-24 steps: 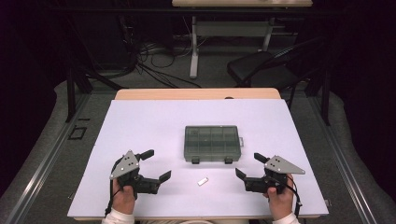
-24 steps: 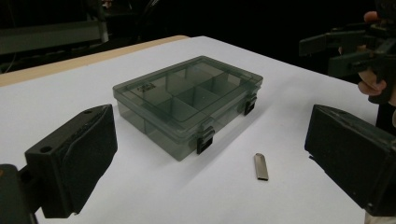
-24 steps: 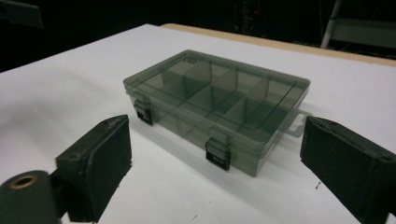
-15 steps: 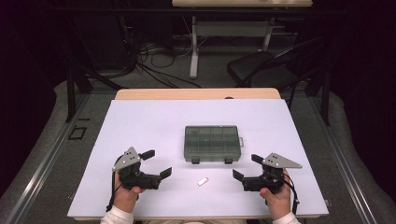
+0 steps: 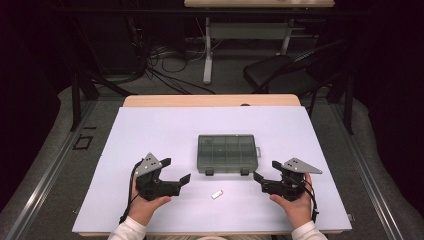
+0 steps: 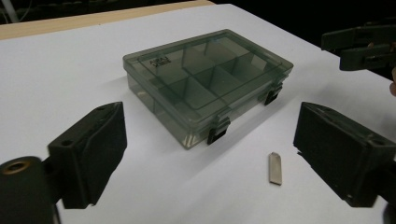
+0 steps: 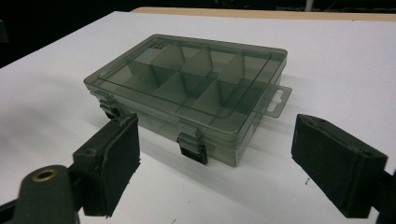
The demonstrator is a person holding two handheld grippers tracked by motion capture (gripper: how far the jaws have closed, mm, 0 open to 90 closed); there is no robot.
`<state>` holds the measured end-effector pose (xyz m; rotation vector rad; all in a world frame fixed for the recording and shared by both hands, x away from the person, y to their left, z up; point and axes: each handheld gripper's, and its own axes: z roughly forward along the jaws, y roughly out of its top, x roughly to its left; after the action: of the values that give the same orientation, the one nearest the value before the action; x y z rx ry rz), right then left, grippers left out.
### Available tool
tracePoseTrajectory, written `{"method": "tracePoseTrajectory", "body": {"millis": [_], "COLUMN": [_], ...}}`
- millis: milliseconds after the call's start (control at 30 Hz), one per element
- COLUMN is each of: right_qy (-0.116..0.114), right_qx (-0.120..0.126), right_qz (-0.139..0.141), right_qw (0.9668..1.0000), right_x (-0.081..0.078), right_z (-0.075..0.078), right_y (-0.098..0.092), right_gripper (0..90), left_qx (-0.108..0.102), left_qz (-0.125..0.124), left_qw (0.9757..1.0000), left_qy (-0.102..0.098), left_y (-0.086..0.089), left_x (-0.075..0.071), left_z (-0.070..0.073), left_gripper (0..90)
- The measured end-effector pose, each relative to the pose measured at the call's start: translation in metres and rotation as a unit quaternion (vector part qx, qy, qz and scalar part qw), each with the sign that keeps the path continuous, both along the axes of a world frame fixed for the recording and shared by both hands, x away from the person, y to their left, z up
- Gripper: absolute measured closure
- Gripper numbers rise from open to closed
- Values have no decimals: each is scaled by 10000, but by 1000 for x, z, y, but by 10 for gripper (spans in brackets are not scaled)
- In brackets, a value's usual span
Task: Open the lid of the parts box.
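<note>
With both sets of jaws standing apart and empty, the left gripper (image 5: pixel 181 172) and right gripper (image 5: pixel 260 179) flank the closed compartment box (image 5: pixel 228 152) at mid-table. I'd steady its side with one and work the front latches (image 7: pixel 192 148) squarely, minding the small metal piece (image 5: pixel 216 194) lying nearby.

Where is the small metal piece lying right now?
In the high view the small metal piece lies flat on the white table, just in front of the closed compartment box, between the left tool and the right tool, touching neither.
</note>
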<state>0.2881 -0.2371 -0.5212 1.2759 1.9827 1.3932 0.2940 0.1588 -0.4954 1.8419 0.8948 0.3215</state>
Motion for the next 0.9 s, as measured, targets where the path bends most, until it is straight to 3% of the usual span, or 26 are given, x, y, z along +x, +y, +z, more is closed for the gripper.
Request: {"method": "tracePoseTrajectory", "body": {"millis": [200,300,367,400,533,567,633,667,767,800,900], "right_qy": [-135,-96,-241,-336,-480,-557,-450,-448,-460,-415,-400], "right_qx": [-211,-186,-282,-329,-170,-327,-342,-369,-252,-63,-6], "right_qz": [44,50,31,-32,-59,-175,-193,-256,-263,-287,-211], "right_qw": [9997,9998,9993,9989,9987,9978,9982,9980,9983,9987,9990], "right_x": [5,10,12,11,12,12,12,11,11,9,8], "right_z": [3,5,4,3,-1,-3,-4,-5,-7,-8,-11], "right_y": [7,11,14,14,15,17,18,19,20,19,18], "right_gripper": [220,262,342,380,448,472,478,480,498,528,584], "left_qx": [-46,-93,-182,-397,-252,-223,-215,-101,-132,-169,-101], "left_qz": [101,241,310,388,487,512,532,536,421,310,214], "left_qw": [9999,9994,9989,9974,9981,9979,9978,9982,9987,9991,9995], "left_qy": [97,208,313,463,275,337,345,258,250,215,203], "left_y": [-18,-24,-25,-27,-32,-33,-34,-35,-37,-41,-48], "left_x": [15,23,26,31,34,35,35,34,33,33,30], "left_z": [5,5,5,3,-2,-5,-7,-13,-20,-26,-33], "left_gripper": [220,302,353,373,435,464,487,502,530,540,578]}}
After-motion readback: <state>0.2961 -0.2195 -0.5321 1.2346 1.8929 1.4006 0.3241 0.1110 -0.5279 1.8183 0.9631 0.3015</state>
